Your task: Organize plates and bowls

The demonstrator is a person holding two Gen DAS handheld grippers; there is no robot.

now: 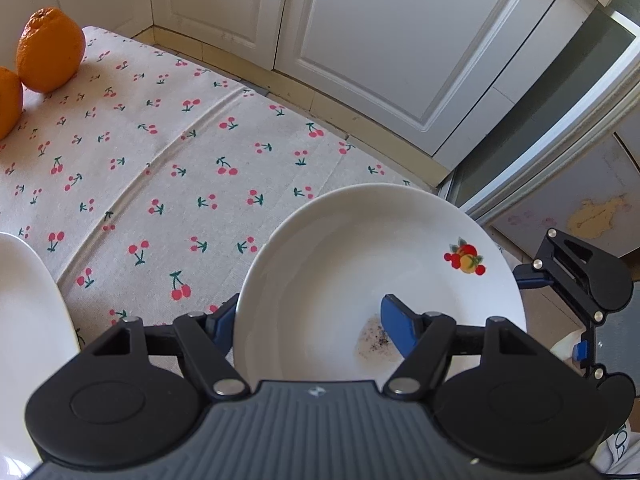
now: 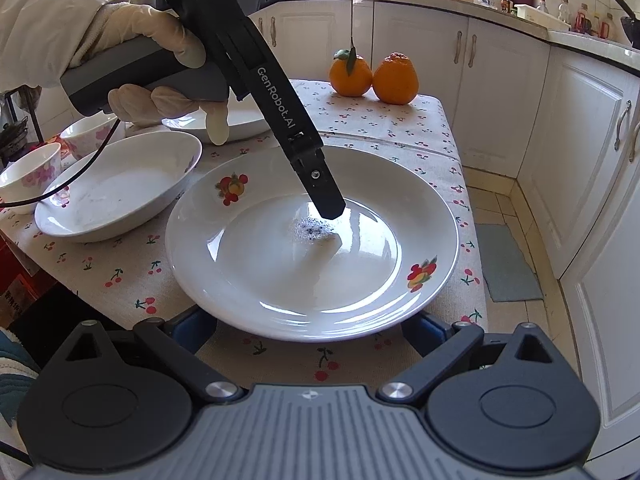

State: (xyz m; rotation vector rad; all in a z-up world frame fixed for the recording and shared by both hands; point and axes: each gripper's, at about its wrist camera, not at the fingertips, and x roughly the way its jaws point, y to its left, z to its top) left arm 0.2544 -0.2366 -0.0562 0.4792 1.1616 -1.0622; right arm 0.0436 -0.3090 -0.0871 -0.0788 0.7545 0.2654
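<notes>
At far left of the right wrist view, two small white bowls with pink flowers point(image 2: 30, 176), near the edge of the bench point(image 2: 400, 120) under its cherry-print cloth. Just beside them, a deep white ceramic dish point(image 2: 120, 196). Behind it, a second white plate point(image 2: 240, 126), partly hidden by a gloved left hand point(image 2: 160, 60). In that hand, the left hand-held gripper point(image 1: 310, 316), clamped on the rim of the round white ceramic plate with fruit decals point(image 2: 312, 272): one blue pad point(image 1: 400, 326) inside the plate next to a dark speckled smear point(image 2: 316, 234), the other outside the rim. Plate at the middle of the bench, toward its front edge. Below the plate's near rim, the right hand-held gripper point(image 2: 310, 332), spread wide, blue fingers to either side, gripping nothing. Farther back and to the right, two oranges point(image 2: 396, 80) close together. Beyond them, white cabinet doors point(image 2: 500, 92).
</notes>
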